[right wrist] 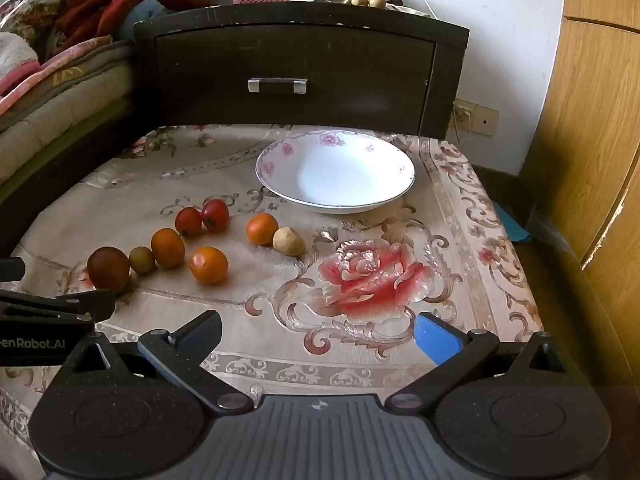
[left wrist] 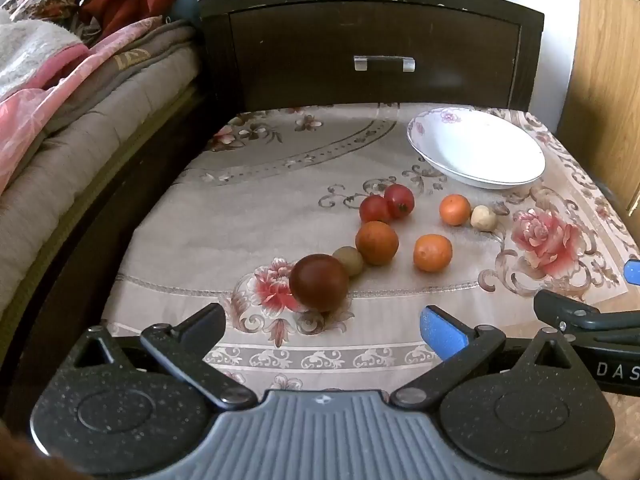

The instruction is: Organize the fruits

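Several small fruits lie loose on a flowered tablecloth (left wrist: 248, 208). A dark red fruit (left wrist: 319, 282) (right wrist: 108, 269) is nearest my left gripper (left wrist: 320, 330), which stands open just short of it with nothing between its fingers. Beyond it lie a greenish fruit (left wrist: 349, 260), three orange ones (left wrist: 377, 242) (left wrist: 432, 253) (left wrist: 455, 209), two red ones (left wrist: 387, 203) and a pale fruit (left wrist: 483, 218) (right wrist: 288, 241). A white flowered bowl (left wrist: 516, 168) (right wrist: 276, 160) sits empty at the back right. My right gripper (right wrist: 318, 334) is open over a printed rose, right of the fruits.
A dark wooden drawer cabinet (left wrist: 376, 40) (right wrist: 296, 64) stands behind the table. Folded bedding (left wrist: 80, 92) is piled on the left. A wooden door (right wrist: 592, 140) runs along the right. The other gripper's arm (left wrist: 588, 316) (right wrist: 48, 308) shows at each view's edge.
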